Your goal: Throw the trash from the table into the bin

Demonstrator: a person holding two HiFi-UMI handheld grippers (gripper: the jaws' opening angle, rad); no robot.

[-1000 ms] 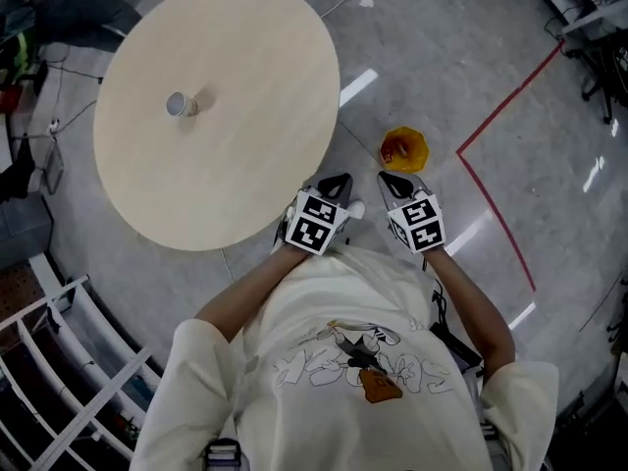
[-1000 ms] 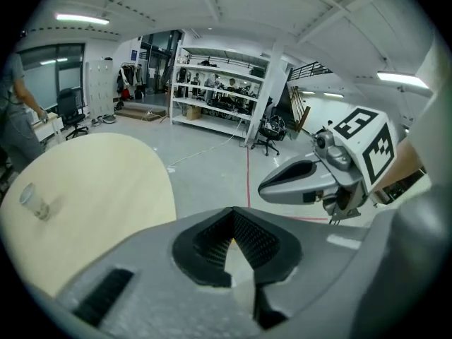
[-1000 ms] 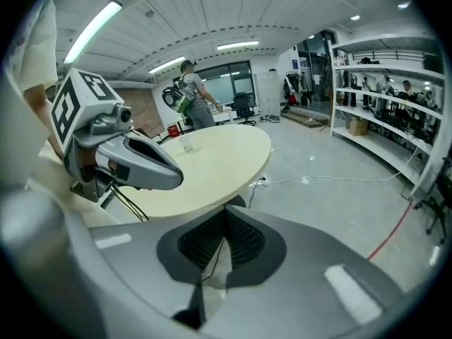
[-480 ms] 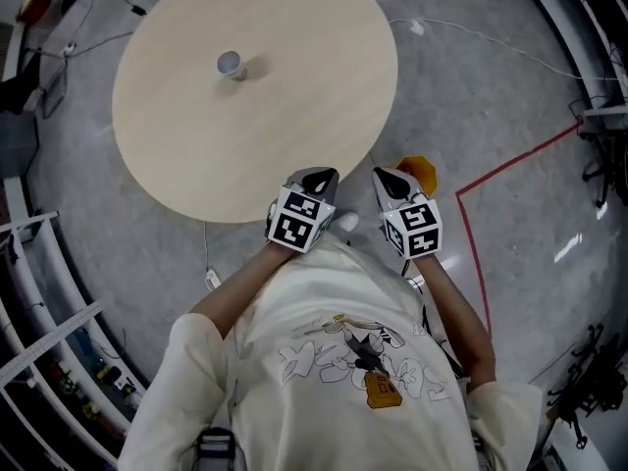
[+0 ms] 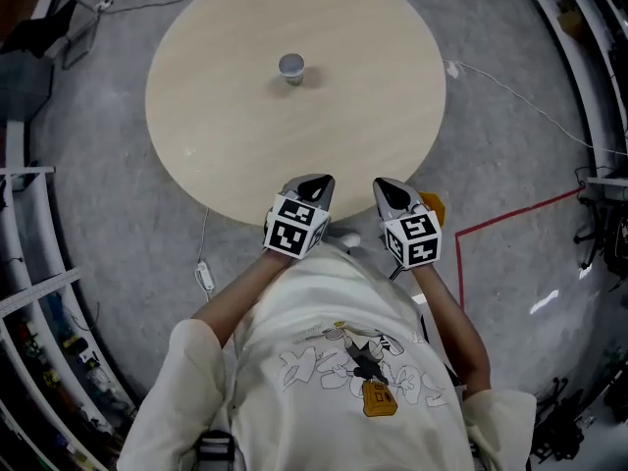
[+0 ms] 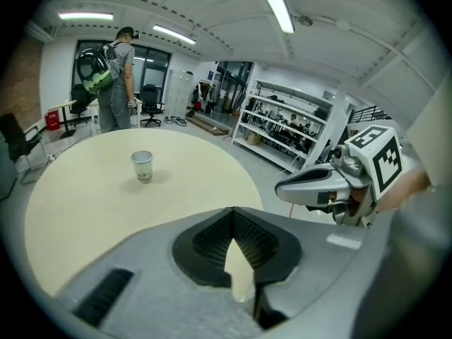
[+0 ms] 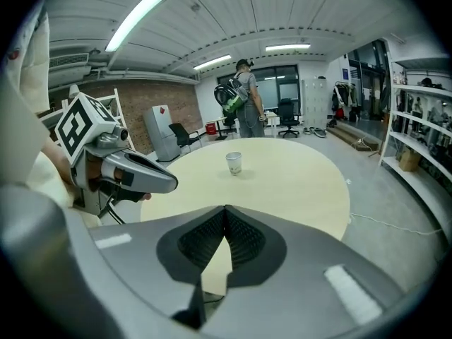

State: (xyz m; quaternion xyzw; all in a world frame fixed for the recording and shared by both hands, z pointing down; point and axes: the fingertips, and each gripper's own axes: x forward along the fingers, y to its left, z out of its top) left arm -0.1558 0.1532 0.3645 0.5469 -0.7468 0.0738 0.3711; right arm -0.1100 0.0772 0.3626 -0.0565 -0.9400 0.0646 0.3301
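Pale wood surface (image 5: 245, 135): round, viewed from above, with grey floor (image 5: 510, 135) seen around it.
Paper cup (image 5: 291, 66): stood upright on the surface towards its far side, well apart from both tongs.
Left tongs (image 5: 316, 182): pressed together with nothing pinched, held over the near edge of the surface and pointed across it.
Right tongs (image 5: 388, 186): pressed together with nothing pinched, held near the left pair at the same edge.
Orange bin (image 5: 433, 207): set on the floor beside the surface, largely hidden behind the right tongs.
Person with backpack (image 6: 113, 76): seen standing beyond the far side, back turned.
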